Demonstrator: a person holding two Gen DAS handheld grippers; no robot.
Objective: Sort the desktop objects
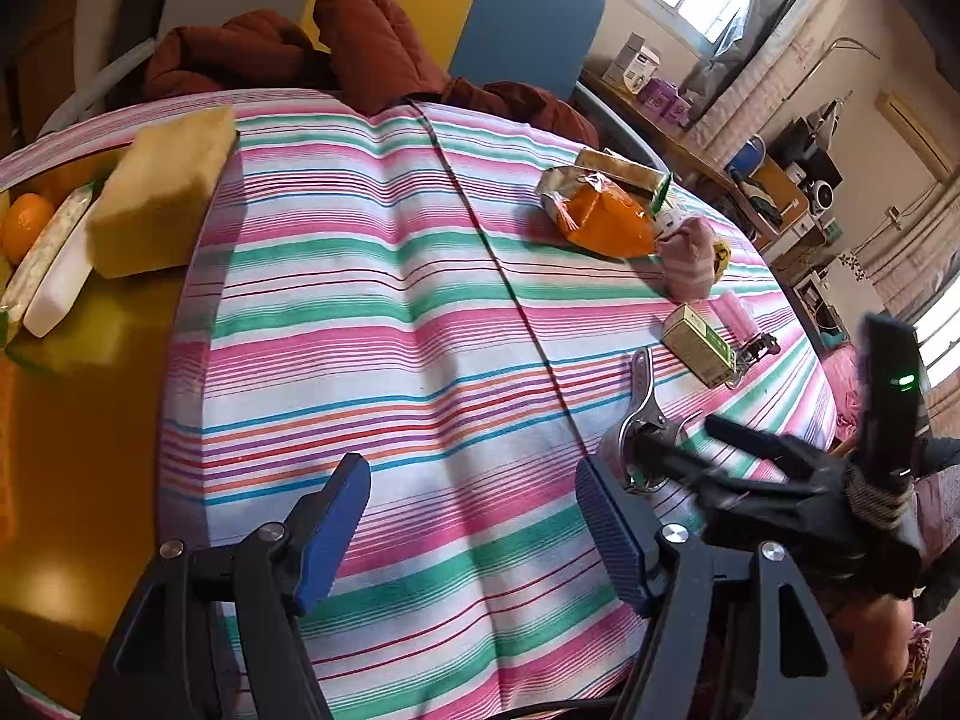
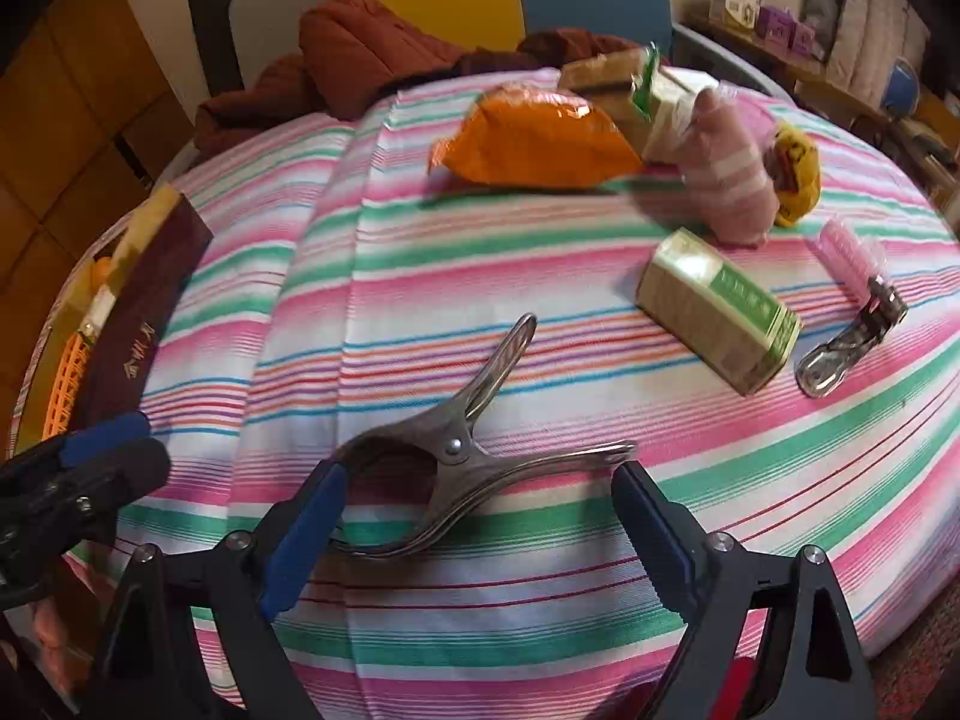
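Observation:
A large metal spring clamp point(image 2: 462, 450) lies on the striped tablecloth, between the open jaws of my right gripper point(image 2: 480, 516), whose blue pads stand either side of its handles without touching. In the left wrist view the clamp point(image 1: 645, 414) lies under the right gripper point(image 1: 624, 462). My left gripper point(image 1: 474, 516) is open and empty above bare cloth. Behind the clamp lie a green-and-tan box point(image 2: 717, 312), a small metal clip point(image 2: 852, 342), a pink roll point(image 2: 726, 174), an orange bag point(image 2: 534, 138) and a yellow packet point(image 2: 795, 174).
At the table's left edge stands a box point(image 1: 162, 192) beside an orange tray holding an orange point(image 1: 24, 222) and white packets point(image 1: 54, 264). A brown coat point(image 1: 360, 42) lies on chairs behind the table. A shelf with boxes point(image 1: 648, 72) stands at the right.

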